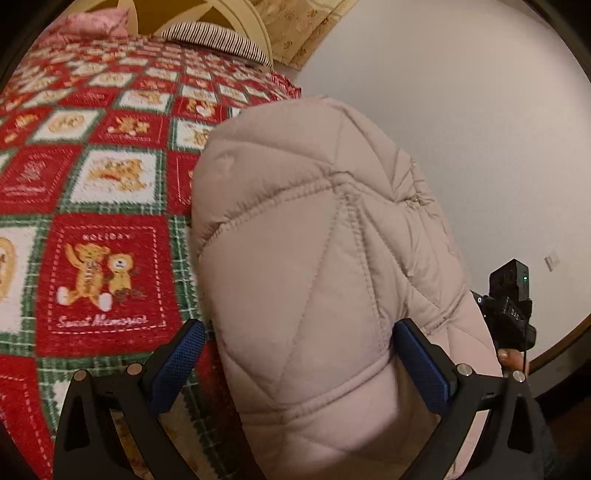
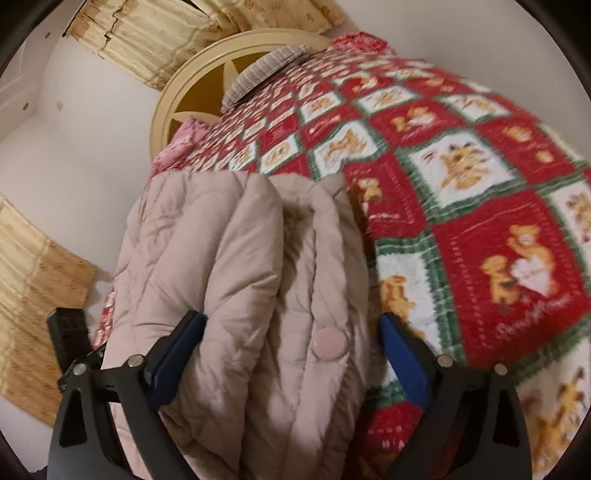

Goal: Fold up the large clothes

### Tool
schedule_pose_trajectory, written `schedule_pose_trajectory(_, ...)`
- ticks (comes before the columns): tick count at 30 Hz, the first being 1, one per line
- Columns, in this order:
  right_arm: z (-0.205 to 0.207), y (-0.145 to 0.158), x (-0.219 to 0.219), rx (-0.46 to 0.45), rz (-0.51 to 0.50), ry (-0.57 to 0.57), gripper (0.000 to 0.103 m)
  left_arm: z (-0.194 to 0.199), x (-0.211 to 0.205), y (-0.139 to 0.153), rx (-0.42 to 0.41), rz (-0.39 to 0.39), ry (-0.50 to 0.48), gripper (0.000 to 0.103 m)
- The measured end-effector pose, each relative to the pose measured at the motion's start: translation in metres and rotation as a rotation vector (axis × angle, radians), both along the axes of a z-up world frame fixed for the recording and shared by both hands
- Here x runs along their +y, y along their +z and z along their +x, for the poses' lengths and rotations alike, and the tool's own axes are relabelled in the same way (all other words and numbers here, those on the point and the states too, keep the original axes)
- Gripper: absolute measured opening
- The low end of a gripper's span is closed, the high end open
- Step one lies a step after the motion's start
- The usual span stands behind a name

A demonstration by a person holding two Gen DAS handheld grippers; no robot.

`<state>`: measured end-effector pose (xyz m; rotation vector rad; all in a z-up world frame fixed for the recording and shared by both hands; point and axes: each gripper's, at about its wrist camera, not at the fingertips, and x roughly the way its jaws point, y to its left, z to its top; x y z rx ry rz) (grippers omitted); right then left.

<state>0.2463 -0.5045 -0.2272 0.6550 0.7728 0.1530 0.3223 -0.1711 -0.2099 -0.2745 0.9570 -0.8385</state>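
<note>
My left gripper (image 1: pixel 299 354) had its blue-padded fingers (image 1: pixel 177 362) spread wide, with the beige quilted puffer jacket (image 1: pixel 321 258) bunched between them. The right pad pressed against the jacket's side; the left pad stood apart from the fabric, so it was not clamping anything. The jacket sat at the bed's edge, rising in a rounded mound with diamond stitching over the red, white and green teddy-bear patchwork blanket (image 1: pixel 103 177) (one square read "Sweet Memories").

My right gripper (image 2: pixel 291 350) was also apart, fingers (image 2: pixel 404 358) wide on either side of the same jacket (image 2: pixel 236 266). From that view the jacket showed folded layers and a round pink snap button (image 2: pixel 330 343). The left pad touched the fabric; the right pad sat just beside it with blanket (image 2: pixel 480 206) showing behind. I couldn't tell if the jacket rested fully on the bed or hung partly over its edge.

At the far end of the bed were a cream round-arched headboard (image 2: pixel 166 107), a striped pillow (image 1: pixel 218 37) and a pink floral pillow (image 1: pixel 99 18). A white wall (image 1: pixel 461 110) ran along the bed's side. The other gripper's black body (image 1: pixel 509 306) showed past the jacket in the left view. Frames were slightly blurred.
</note>
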Motion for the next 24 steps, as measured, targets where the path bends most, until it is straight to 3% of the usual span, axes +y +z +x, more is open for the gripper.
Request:
schedule_pose_trajectory(4,0.002,-0.002,0.000,-0.014,0.033,0.020,0.097,-0.007,-0.010,0.002,-0.041,0.012,-0.010,0.102)
schedule_pose_trajectory(7,-0.002,0.008,0.009,-0.056,0.027,0.043,0.089,-0.014,-0.004,0.007,-0.077,0.025,-0.010,0.102)
schedule_pose_trajectory(9,-0.009,0.017,0.026,-0.100,-0.014,0.070,0.089,-0.014,0.001,0.004,-0.060,0.008,-0.012,0.102)
schedule_pose_trajectory(13,0.002,0.008,0.040,-0.045,-0.052,0.106,0.094,-0.008,0.007,-0.002,-0.018,-0.023,-0.011,0.102)
schedule_pose_trajectory(16,0.007,-0.007,0.017,-0.026,0.081,0.070,0.097,-0.009,0.001,-0.001,-0.032,-0.012,-0.020,0.102)
schedule_pose_trajectory(18,0.009,-0.008,0.018,-0.020,0.093,0.085,0.095,-0.008,-0.001,-0.001,-0.015,-0.027,-0.039,0.098)
schedule_pose_trajectory(19,0.012,-0.007,0.022,-0.017,0.112,0.112,0.089,-0.011,-0.001,0.003,-0.028,-0.039,-0.051,0.084)
schedule_pose_trajectory(21,0.011,-0.004,0.029,-0.031,0.191,0.145,0.067,-0.026,-0.003,0.020,-0.133,0.005,-0.061,0.071)
schedule_pose_trajectory(22,0.009,-0.001,0.032,-0.043,0.208,0.149,0.062,-0.036,-0.002,0.031,-0.185,0.040,-0.063,0.062)
schedule_pose_trajectory(24,0.001,0.005,0.040,-0.073,0.222,0.157,0.047,-0.045,0.009,0.048,-0.217,0.058,-0.061,0.053)
